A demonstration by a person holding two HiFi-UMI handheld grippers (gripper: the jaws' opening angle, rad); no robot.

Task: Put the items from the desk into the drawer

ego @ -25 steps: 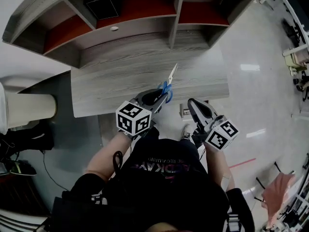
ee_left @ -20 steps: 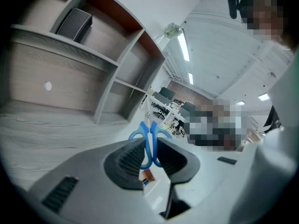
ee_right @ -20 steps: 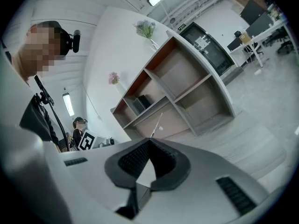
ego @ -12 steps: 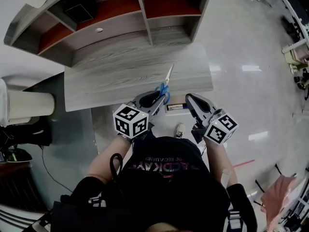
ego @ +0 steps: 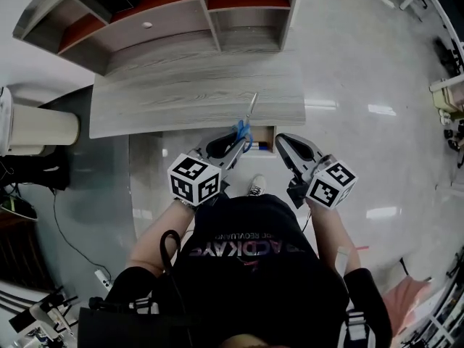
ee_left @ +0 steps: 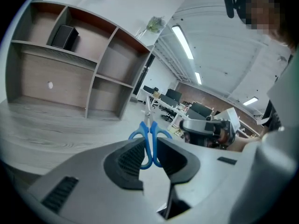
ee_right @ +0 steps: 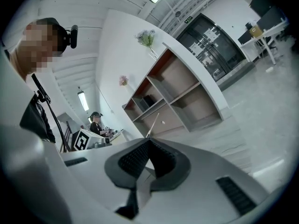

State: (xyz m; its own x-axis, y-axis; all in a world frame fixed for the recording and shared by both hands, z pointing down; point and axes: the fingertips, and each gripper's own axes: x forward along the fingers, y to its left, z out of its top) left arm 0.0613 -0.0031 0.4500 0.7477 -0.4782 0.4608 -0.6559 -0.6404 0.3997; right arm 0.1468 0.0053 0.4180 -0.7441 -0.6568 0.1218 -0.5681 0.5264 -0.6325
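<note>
Blue-handled scissors (ego: 244, 127) stick out of my left gripper (ego: 241, 139), which is shut on their handles (ee_left: 149, 135). The blades point away over the front edge of the grey wooden desk (ego: 181, 100). Just right of them, under the desk's front edge, a drawer (ego: 265, 146) stands a little open, and something lies inside it. My right gripper (ego: 284, 142) hovers beside the drawer with its jaws together and nothing between them. In the right gripper view its pads (ee_right: 150, 154) meet, and the scissor blade (ee_right: 153, 123) shows beyond them.
An open shelf unit (ego: 210, 20) stands at the back of the desk, with a black box (ee_left: 64, 36) in one compartment. A white cylinder (ego: 40, 127) is on the left. The person's shoe (ego: 255, 187) stands on the glossy floor below the drawer.
Both grippers have drawn back from the desk toward the person. The scissors' handles, earlier over the desktop, now hang off its front edge. The left grip is unchanged.
</note>
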